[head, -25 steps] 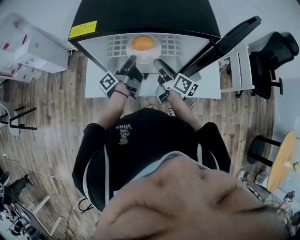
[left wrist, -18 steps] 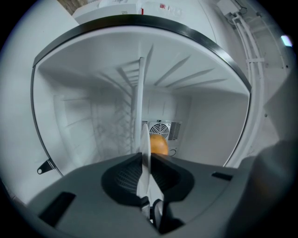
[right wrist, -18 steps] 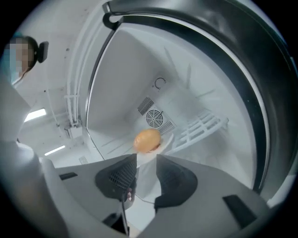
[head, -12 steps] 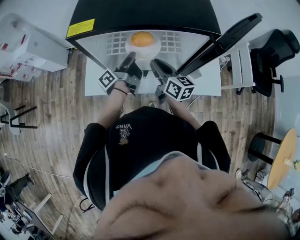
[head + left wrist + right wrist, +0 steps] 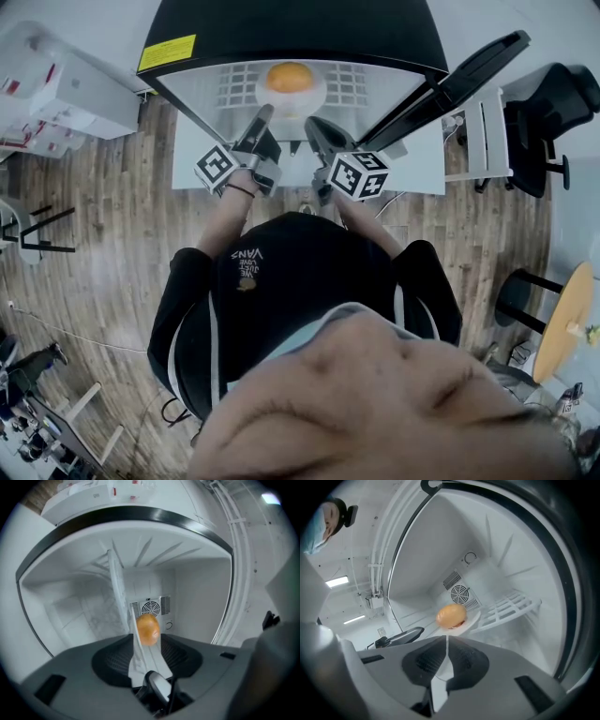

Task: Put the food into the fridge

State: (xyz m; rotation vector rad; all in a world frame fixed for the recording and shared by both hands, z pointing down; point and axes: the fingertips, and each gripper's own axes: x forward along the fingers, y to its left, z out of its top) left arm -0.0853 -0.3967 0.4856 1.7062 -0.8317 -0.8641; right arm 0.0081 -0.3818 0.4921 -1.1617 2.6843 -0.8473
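An orange round bun point(image 5: 288, 77) lies on a white plate point(image 5: 267, 97) over the wire shelf point(image 5: 352, 89) inside the open fridge point(image 5: 291, 28). My left gripper point(image 5: 262, 118) reaches in from the left. Its jaws have just been opening and stand apart, with the plate's rim point(image 5: 139, 660) between them and the bun point(image 5: 147, 629) just beyond my left gripper point(image 5: 145, 667). My right gripper point(image 5: 313, 126) has just been closing. In the right gripper view my right gripper point(image 5: 445, 651) is pinched on the thin white rim, with the bun point(image 5: 451, 615) on the plate point(image 5: 471, 619) ahead.
The fridge door point(image 5: 455, 80) stands open to the right. A fan grille point(image 5: 461, 594) sits on the back wall, and the wire shelf point(image 5: 511, 606) runs beside the plate. A black chair point(image 5: 553, 108), white boxes point(image 5: 66, 94) and a round wooden table point(image 5: 567, 319) stand around.
The right gripper has rolled, its marker cube now faces up, and its tip has come in to the plate's edge. The left gripper has hardly moved. The plate stays on the shelf.
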